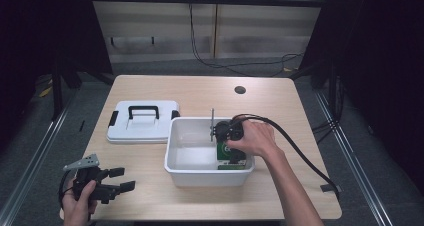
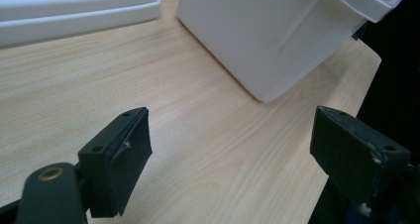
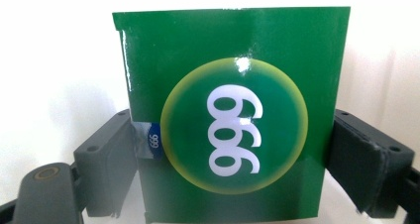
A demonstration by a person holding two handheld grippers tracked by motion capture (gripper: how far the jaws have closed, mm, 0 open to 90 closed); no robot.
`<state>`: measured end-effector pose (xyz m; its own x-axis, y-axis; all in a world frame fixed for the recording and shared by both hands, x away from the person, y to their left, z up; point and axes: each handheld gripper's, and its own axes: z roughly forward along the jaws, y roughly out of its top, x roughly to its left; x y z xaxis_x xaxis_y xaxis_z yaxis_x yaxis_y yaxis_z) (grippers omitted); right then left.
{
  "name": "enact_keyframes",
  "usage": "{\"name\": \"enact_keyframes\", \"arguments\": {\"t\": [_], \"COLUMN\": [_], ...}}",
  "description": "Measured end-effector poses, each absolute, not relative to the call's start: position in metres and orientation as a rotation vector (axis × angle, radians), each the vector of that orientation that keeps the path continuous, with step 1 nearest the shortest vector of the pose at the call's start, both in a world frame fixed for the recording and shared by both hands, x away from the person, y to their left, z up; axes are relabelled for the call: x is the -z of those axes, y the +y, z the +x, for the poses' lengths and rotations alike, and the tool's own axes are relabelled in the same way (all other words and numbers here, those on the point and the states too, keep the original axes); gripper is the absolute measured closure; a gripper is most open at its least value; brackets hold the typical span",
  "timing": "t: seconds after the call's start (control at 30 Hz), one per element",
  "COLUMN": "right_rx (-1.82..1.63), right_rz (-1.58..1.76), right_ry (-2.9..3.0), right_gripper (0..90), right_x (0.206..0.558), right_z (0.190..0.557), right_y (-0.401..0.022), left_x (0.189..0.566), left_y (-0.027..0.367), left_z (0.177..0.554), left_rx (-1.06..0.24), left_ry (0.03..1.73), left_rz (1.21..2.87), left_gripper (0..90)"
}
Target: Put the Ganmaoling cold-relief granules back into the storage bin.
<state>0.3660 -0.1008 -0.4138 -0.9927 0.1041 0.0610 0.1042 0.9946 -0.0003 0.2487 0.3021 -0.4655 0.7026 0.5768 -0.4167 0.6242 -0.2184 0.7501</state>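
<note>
- The left gripper (image 1: 119, 179) sits at about 7 o'clock on the table (image 1: 200, 93), near its front edge. The left hand (image 1: 79, 198) wraps the grip from below, wrist at the table's lip, and the jaws point toward 3 o'clock.
- Its jaws stand wide apart, with bare wood between them in the left gripper view and nothing held.
- Just past them, toward 1 o'clock in that view, stands the near corner of the white bin (image 2: 277, 40).
- The right forearm comes in from 5 o'clock and slants up to the bin (image 1: 172, 153), which sits right of the table's middle. The right hand (image 1: 252, 138) is bent down over the bin's right end.
- The right gripper (image 3: 233, 149) points down into the bin, its jaws pressed on the two sides of a green box (image 3: 233, 110) with a round "999" mark.
- The box (image 1: 229, 158) is inside the bin, at its right end.
- At 10 o'clock from the bin lies the white lid (image 1: 142, 121) with a black handle, flat on the table, just beside the bin's left wall.
</note>
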Motion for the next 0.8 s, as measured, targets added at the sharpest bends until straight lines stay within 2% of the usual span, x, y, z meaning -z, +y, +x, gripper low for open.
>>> {"name": "enact_keyframes", "arguments": {"t": [0.4, 0.8], "right_rx": [0.129, 0.364], "right_rz": [-0.122, -0.168], "right_ry": [-3.123, -3.121], "right_gripper": [8.8, 8.8], "right_x": [0.405, 0.389], "right_z": [0.361, 0.356], "right_y": [-0.109, -0.126], "left_x": [0.466, 0.466], "left_y": [0.302, 0.302], "left_z": [0.249, 0.249], "left_rx": [0.060, 0.060], "left_ry": [0.934, 0.935], "left_rz": [1.895, 1.894], "left_gripper": [16.1, 16.1]}}
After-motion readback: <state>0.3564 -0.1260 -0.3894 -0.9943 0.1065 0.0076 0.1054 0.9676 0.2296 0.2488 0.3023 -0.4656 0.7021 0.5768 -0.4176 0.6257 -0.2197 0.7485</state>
